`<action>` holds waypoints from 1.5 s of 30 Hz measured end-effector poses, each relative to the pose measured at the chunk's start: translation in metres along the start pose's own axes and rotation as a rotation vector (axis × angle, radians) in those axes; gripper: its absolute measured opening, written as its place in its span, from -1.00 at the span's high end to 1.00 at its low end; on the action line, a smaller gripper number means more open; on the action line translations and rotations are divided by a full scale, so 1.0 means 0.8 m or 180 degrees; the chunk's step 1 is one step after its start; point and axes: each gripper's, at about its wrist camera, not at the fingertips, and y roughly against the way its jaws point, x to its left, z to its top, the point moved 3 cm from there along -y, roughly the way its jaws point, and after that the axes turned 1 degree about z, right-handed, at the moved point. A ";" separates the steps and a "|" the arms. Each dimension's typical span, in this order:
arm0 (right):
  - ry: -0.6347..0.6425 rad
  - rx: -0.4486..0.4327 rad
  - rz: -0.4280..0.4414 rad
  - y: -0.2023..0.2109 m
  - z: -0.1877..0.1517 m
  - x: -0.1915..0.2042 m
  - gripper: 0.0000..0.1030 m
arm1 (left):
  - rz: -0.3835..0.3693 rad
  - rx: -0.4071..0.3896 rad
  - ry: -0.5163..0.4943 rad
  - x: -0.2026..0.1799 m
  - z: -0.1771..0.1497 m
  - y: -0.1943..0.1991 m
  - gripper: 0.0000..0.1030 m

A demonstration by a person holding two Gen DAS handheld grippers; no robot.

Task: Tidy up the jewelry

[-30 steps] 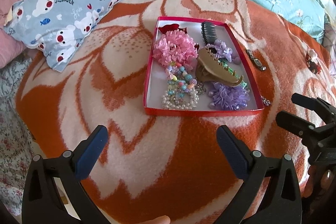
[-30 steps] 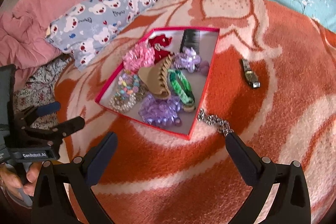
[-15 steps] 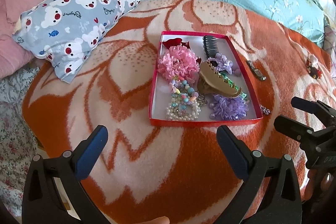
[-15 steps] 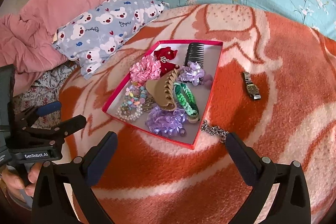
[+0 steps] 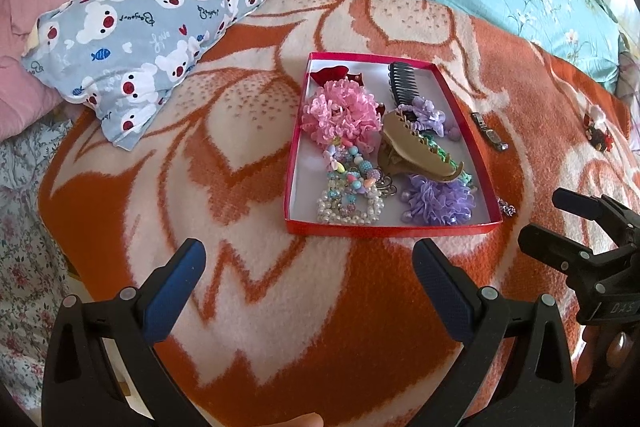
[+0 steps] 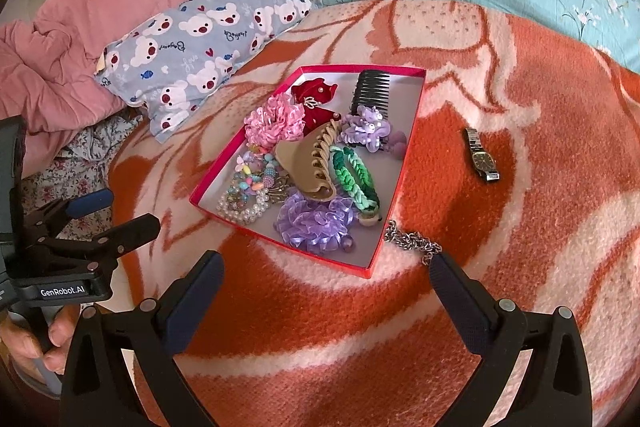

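Right wrist view, item by item: your right gripper (image 6: pixel 324 279) is hovering over the orange-and-cream blanket (image 6: pixel 520 267) on the bed, fingers spread wide and gripping nothing. The silver chain (image 6: pixel 412 241) is lying on the blanket just outside the near right corner of the red tray (image 6: pixel 280 243), almost touching its rim, directly ahead of your right-hand fingertip (image 6: pixel 452 279). Its length is running roughly left to right across your view. The wristwatch (image 6: pixel 481 155) is lying farther off, well apart from the tray on its right side, its strap running away from you.

Left wrist view: your left gripper (image 5: pixel 308 259) is also hanging open and empty, short of the tray's near rim (image 5: pixel 392 229). From here the chain (image 5: pixel 506 207) is only peeking past the tray's right corner, and the watch (image 5: pixel 490 135) sits beyond it. A small dark red trinket (image 5: pixel 598 131) is lying far right on the blanket; too small to identify.

Judgement: both loose pieces are lying on the tray's right, so your right gripper is the nearer one, and the chain is the closest pick; close across its run, not along it.
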 end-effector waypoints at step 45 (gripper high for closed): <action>0.0005 -0.0021 0.0013 0.005 0.001 0.004 -1.00 | 0.0014 0.0041 -0.0032 -0.001 -0.002 -0.004 -1.00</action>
